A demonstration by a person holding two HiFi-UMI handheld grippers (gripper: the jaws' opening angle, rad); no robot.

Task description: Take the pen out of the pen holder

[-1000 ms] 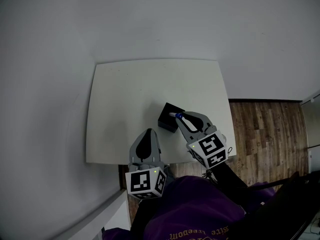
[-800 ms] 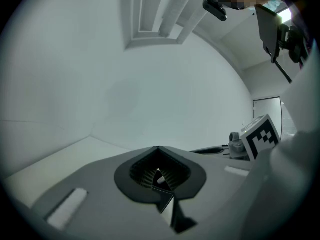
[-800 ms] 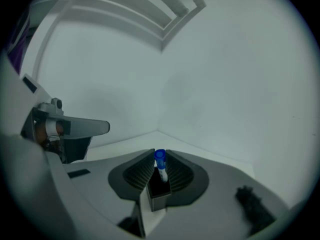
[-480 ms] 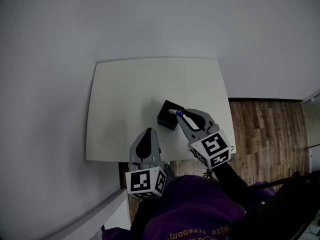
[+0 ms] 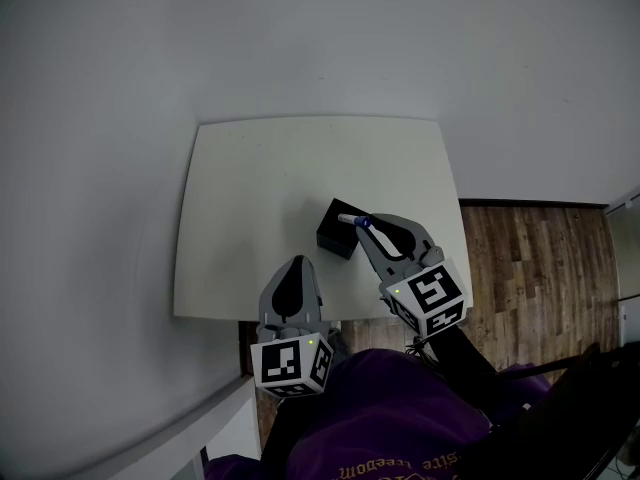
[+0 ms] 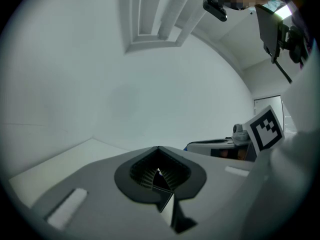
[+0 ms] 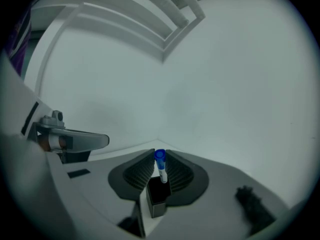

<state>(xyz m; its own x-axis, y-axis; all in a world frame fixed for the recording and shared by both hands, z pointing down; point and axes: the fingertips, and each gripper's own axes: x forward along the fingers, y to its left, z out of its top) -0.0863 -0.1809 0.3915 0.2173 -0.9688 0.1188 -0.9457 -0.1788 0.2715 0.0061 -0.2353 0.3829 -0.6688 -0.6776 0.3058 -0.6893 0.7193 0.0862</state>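
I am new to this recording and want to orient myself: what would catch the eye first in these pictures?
The blue-capped pen is pinched between the jaws of the right gripper, directly above the black pen holder on the front right part of the white table. The left gripper hangs near the table's front edge, jaws together on nothing.

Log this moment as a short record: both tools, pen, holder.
Right tool: shut on the pen, near its blue cap
Pen: lower end at the pen holder's opening
Pen holder: black, open-topped, on the white table
Left tool: shut, empty, near the table's front edge
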